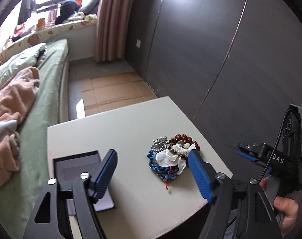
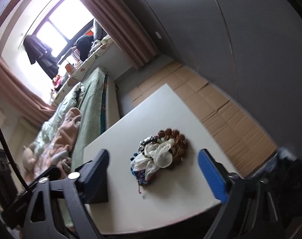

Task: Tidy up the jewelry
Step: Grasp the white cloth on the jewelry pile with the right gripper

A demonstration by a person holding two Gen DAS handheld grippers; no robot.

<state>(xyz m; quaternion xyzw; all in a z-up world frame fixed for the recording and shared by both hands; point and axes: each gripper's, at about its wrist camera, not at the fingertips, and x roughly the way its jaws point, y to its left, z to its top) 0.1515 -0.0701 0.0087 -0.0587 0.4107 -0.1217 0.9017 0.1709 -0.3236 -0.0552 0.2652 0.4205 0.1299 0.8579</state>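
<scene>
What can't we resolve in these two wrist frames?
- Dark open-topped box: left gripper finger covers its near end in the left view; contents unseen.
- Tangled jewelry heap: piece count unclear; white fabric overlaps it.
- Right view: motion blur smears the heap.

The left tongs [image 1: 154,160] and right tongs [image 2: 154,160] are black with blue ribbed pads [image 1: 199,174]. Between each pair lies the jewelry [image 1: 171,156]: blue cord, brown knobbly beads, silver pieces, a thin red thread and a sheer white pouch. The tabletop [image 1: 131,123] under it is plain off-white. By the left tongs' left finger sits a black box [image 1: 71,165] with a grey inside. Beyond it, the bed [image 1: 51,83] is pale green, with a peach blanket [image 1: 13,107]. Farther ahead hang dusty-pink curtains [image 1: 111,20], beside dark grey doors [image 1: 210,49] and tan cardboard [image 1: 115,89] on the floor.
</scene>
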